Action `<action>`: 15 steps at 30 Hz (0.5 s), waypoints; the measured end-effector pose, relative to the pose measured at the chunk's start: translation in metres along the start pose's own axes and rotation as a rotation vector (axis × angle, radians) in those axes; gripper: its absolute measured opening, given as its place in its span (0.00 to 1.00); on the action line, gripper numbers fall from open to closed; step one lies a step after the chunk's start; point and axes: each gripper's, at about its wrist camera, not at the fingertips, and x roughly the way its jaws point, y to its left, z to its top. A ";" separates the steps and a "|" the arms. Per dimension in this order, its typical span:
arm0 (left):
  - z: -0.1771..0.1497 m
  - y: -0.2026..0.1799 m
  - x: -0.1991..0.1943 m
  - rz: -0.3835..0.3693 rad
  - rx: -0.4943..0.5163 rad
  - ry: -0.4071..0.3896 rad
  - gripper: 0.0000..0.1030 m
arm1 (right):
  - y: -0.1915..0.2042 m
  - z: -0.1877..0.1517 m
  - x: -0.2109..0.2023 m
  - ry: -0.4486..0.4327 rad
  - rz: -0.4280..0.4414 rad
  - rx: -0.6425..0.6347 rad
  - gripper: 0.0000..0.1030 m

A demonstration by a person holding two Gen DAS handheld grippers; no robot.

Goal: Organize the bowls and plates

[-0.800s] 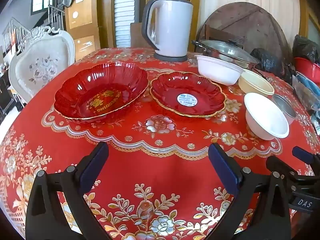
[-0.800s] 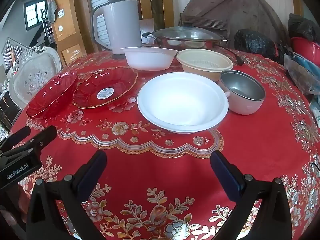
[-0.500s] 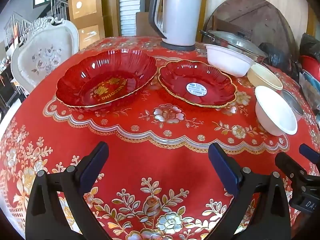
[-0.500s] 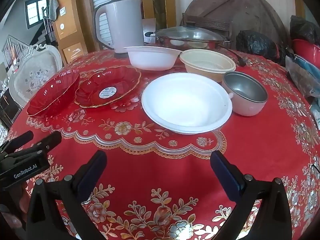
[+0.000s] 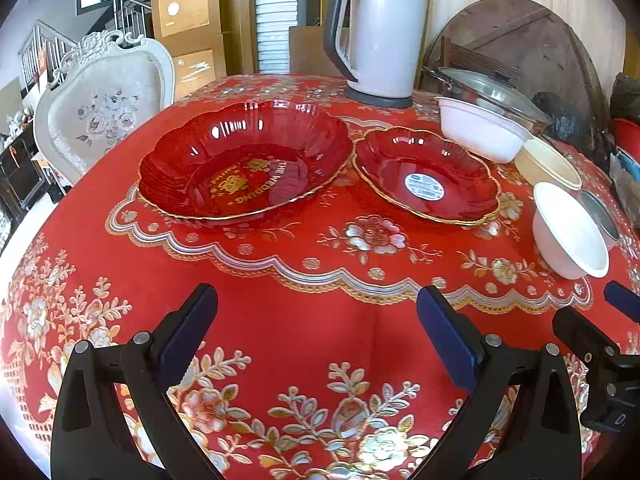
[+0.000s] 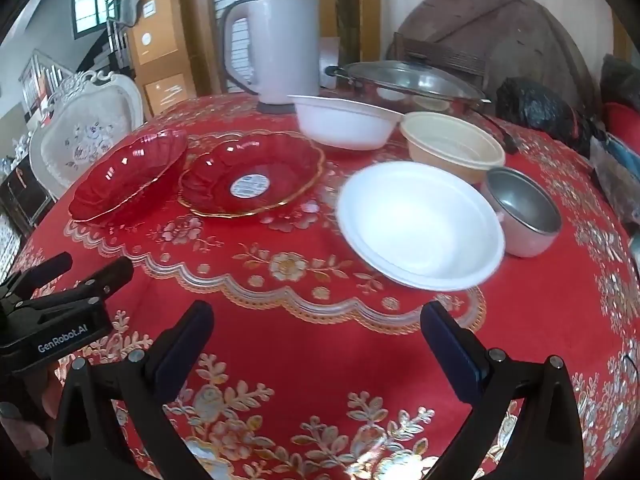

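I have the left gripper and right gripper both spread wide and empty, pitched down over the tablecloth. Nothing is stacked yet. The large red plate and small red plate lie side by side; the white bowl, cream bowl and metal bowl stand separately. All sorting remains.

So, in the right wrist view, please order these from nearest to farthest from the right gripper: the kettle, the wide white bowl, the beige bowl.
1. The wide white bowl, just ahead of the right gripper, slightly to the right.
2. The beige bowl, behind it, farther right.
3. The kettle, at the table's far edge, left of centre.
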 end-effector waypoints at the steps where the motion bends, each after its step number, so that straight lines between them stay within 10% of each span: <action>1: 0.000 0.002 0.001 -0.001 -0.005 0.003 0.98 | 0.003 0.001 0.000 -0.001 0.001 -0.008 1.00; 15: -0.002 0.007 0.004 -0.005 -0.015 0.012 0.98 | 0.016 0.004 0.001 0.001 0.020 -0.028 1.00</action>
